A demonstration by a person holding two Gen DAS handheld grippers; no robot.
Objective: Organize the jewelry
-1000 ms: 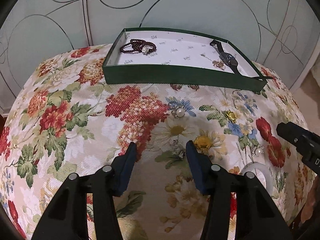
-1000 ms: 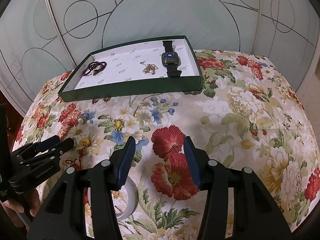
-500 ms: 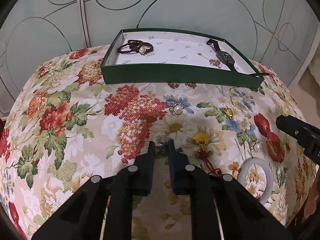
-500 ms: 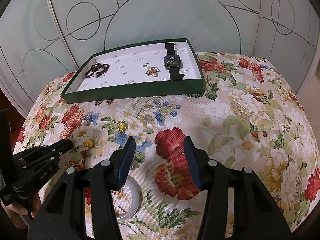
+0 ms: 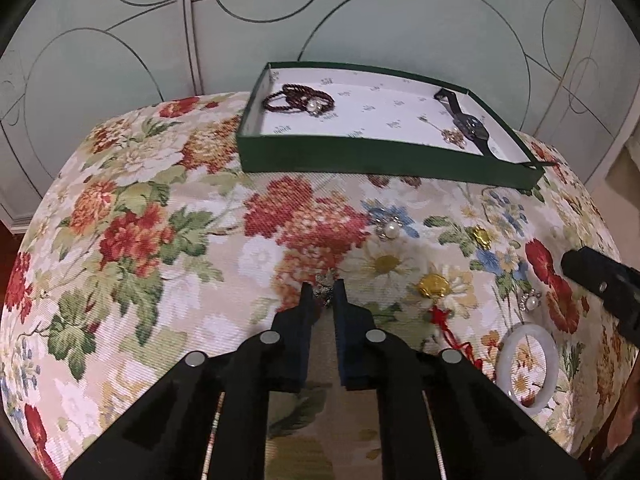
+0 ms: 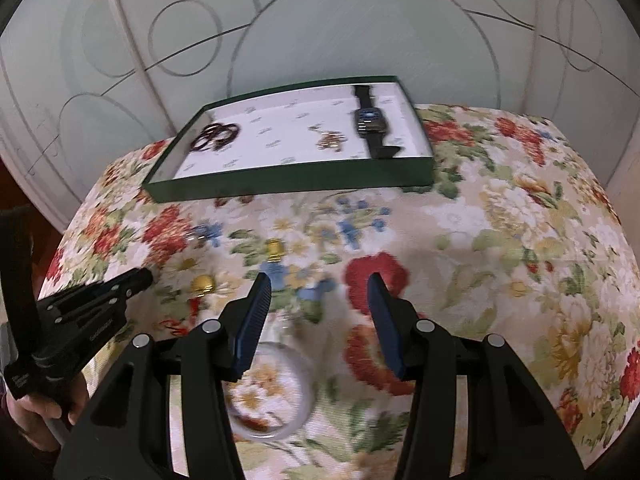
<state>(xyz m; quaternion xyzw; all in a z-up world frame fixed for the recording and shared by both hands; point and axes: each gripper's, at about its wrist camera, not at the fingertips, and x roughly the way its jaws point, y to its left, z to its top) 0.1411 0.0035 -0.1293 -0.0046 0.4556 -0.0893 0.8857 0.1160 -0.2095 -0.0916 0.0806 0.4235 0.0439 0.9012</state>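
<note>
Nearer than the green tray [image 5: 384, 156], the left gripper [image 5: 325, 294] has just closed its jaws on a small silvery brooch [image 5: 326, 283] lying on the floral cloth [image 5: 132, 240]; so shallow a pinch could let it slip on lifting. Only the right wrist view shows the right gripper [image 6: 318, 292] with jaws apart, empty.

Pale green panels [image 5: 400, 40] scored with thin dark circles and arcs stand behind — a floral-patterned worktop [image 5: 140, 220] fills the foreground.
</note>
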